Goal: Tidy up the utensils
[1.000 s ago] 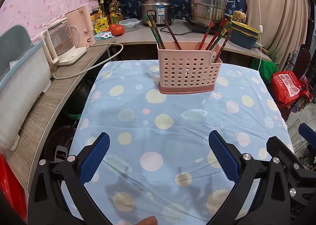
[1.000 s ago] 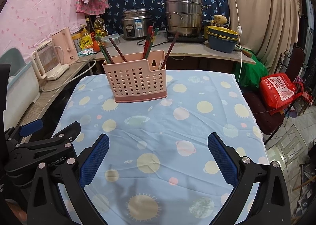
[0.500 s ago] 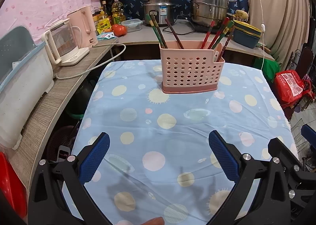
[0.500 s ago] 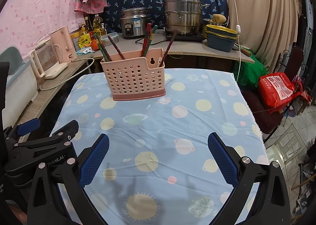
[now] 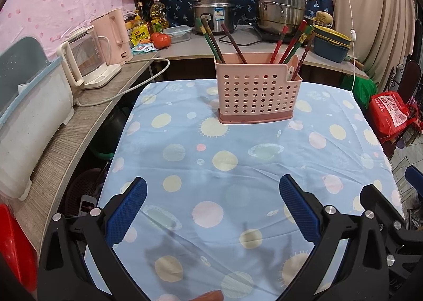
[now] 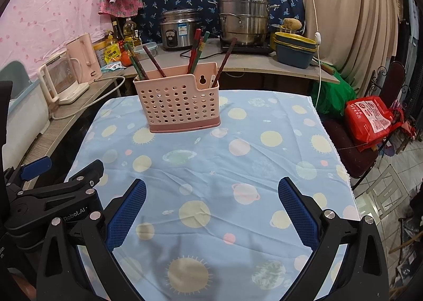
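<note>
A pink perforated utensil basket (image 5: 256,94) stands at the far end of the table, also in the right wrist view (image 6: 179,105). Several red, green and brown chopsticks (image 5: 288,41) stand upright in it, split between its left and right sides (image 6: 197,49). A white utensil tip (image 5: 290,72) shows at its notch. My left gripper (image 5: 211,195) is open and empty above the near part of the table. My right gripper (image 6: 211,195) is open and empty beside it. The left gripper's body (image 6: 53,200) shows at lower left in the right wrist view.
The table has a blue spotted cloth (image 5: 224,168). A grey counter on the left holds a glass kettle (image 5: 84,63) and a pink kettle (image 5: 113,33). The back counter holds a rice cooker (image 5: 214,14), a steel pot (image 5: 280,4) and bowls (image 6: 294,49). A red bag (image 6: 370,118) sits on a chair at right.
Both grippers have drawn back slightly from the basket and stay open and empty. The basket and chopsticks have not moved.
</note>
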{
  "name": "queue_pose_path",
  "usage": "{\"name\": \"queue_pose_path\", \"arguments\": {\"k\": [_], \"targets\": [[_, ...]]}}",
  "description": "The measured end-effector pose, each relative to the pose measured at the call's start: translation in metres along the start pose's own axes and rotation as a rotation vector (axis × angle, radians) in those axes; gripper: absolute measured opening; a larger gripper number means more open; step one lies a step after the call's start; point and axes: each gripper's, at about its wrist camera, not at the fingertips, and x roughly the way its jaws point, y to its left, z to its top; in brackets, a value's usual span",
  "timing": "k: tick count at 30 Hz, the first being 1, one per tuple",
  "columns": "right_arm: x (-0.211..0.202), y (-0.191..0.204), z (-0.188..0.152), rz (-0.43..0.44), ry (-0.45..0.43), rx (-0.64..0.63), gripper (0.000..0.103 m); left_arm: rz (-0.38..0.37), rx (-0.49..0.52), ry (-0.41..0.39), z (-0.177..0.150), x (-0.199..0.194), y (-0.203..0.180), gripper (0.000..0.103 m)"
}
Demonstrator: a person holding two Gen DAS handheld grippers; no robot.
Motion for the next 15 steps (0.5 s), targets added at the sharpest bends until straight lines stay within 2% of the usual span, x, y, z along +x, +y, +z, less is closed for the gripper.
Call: {"name": "queue_pose_path", "arguments": {"k": [15], "targets": [[0.0003,-0.0045,-0.0017,-0.002,0.002,0.005,0.096,0.004,0.000,-0.005,-0.0023,0.0003,0.0002,0.096]]}}
